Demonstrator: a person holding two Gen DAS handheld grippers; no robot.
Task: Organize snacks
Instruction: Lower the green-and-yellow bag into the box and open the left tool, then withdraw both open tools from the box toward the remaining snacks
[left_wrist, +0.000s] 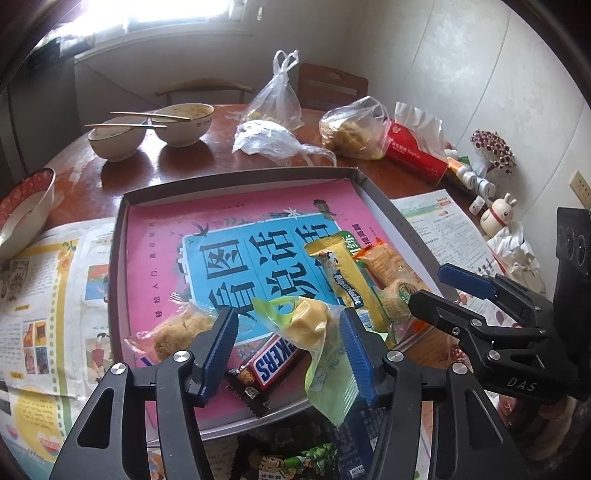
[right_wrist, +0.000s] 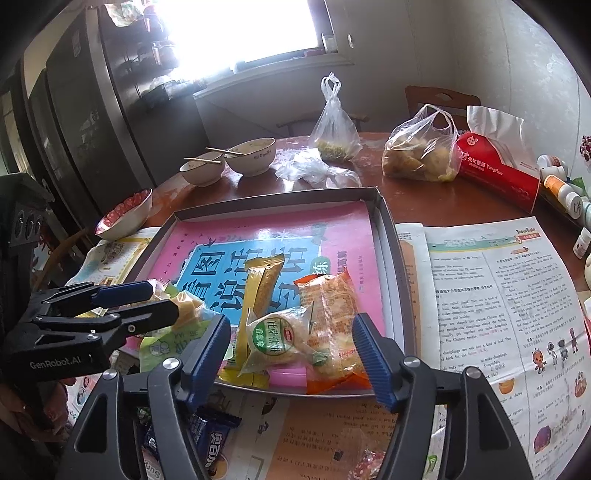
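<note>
The left gripper (left_wrist: 288, 328) stands with its jaws apart around a green-wrapped yellow pastry (left_wrist: 314, 332), the pads apparently clear of it, so the packet seems released into the tray (left_wrist: 236, 177). The right gripper (right_wrist: 291, 350) is likewise parted over a round cake packet (right_wrist: 280, 336) and an orange snack bag (right_wrist: 332, 325). Snickers bar (left_wrist: 269, 362) lies beside; more snacks wait on the newspaper (right_wrist: 498, 295) outside.

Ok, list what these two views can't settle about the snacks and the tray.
- Left wrist view: the Snickers bar is partly covered by the green-wrapped yellow snack.
- Left wrist view: the tray near rim is hidden by the left gripper.
- Right wrist view: the dark blue packets below the tray are cut off by the right gripper.
</note>
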